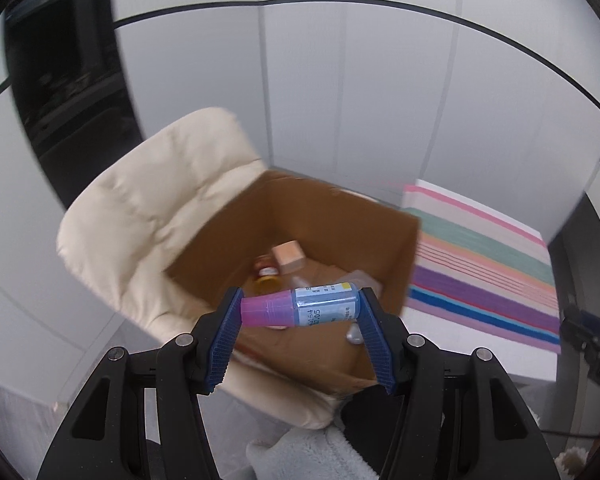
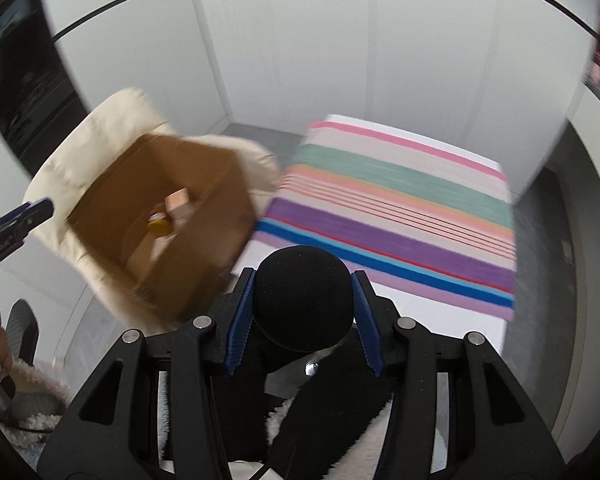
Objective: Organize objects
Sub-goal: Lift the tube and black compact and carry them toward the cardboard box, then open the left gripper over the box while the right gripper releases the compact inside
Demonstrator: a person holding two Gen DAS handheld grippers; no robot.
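My left gripper [image 1: 300, 306] is shut on a small bottle [image 1: 300, 306] with a pink cap and a blue label, held crosswise above the open cardboard box [image 1: 340, 216]. The box holds a wooden block [image 1: 289, 258], a yellow-capped jar [image 1: 265, 282] and other small items. My right gripper [image 2: 303, 300] is shut on a black foam ball [image 2: 303, 300], to the right of the box [image 2: 204, 184] and over the near edge of the striped cloth [image 2: 400, 208]. The left gripper's tip [image 2: 36, 210] shows at the left of the right wrist view.
The box sits on a cream padded chair [image 1: 152, 216]. A white table [image 1: 480, 344] with the striped cloth [image 1: 488, 264] stands to its right. White wall panels [image 1: 380, 100] rise behind. A dark window [image 1: 64, 92] is at the left.
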